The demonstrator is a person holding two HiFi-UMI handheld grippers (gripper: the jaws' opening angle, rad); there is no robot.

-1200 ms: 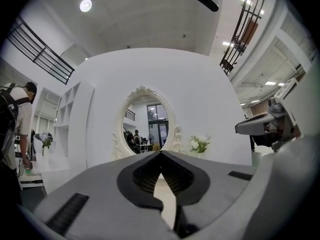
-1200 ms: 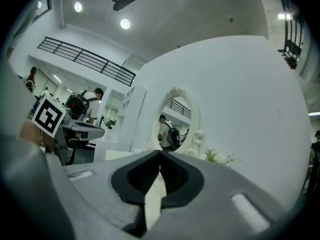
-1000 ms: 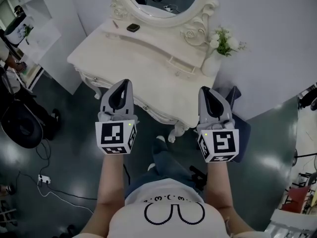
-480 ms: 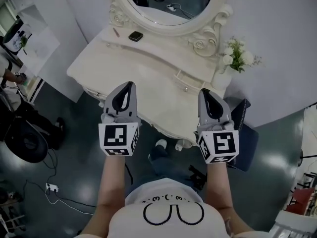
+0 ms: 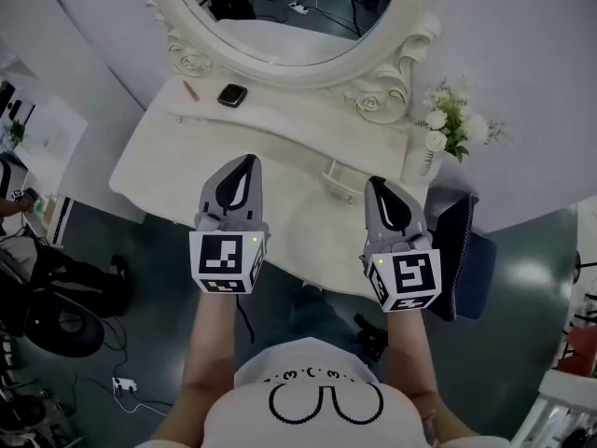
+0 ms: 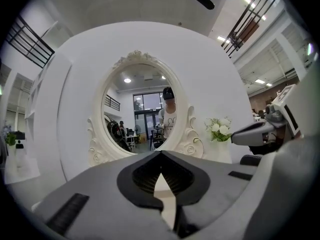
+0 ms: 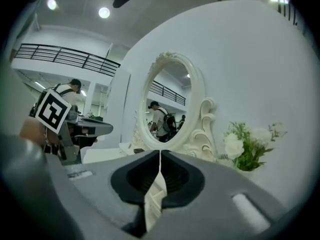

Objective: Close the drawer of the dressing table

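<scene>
The cream dressing table (image 5: 177,161) stands under an oval mirror (image 5: 280,26). A small drawer (image 5: 341,177) with a bar handle sticks out a little from the raised shelf at the right of the top. My left gripper (image 5: 247,161) hovers shut over the middle of the tabletop, holding nothing. My right gripper (image 5: 375,184) is shut and empty too, its tip just right of the drawer's front. In the left gripper view the closed jaws (image 6: 161,153) point level at the mirror (image 6: 142,109). The right gripper view shows its closed jaws (image 7: 160,153) facing the mirror (image 7: 167,104).
A white vase of flowers (image 5: 446,127) stands at the table's right end. A black phone (image 5: 232,94) and a thin stick (image 5: 191,90) lie at the back left. A dark padded stool (image 5: 466,250) sits right of my right gripper. Cables and a chair lie on the floor at left.
Both grippers have come forward from in front of the table's edge to above its top. The right gripper's tip now lies beside the small drawer. Both stayed shut.
</scene>
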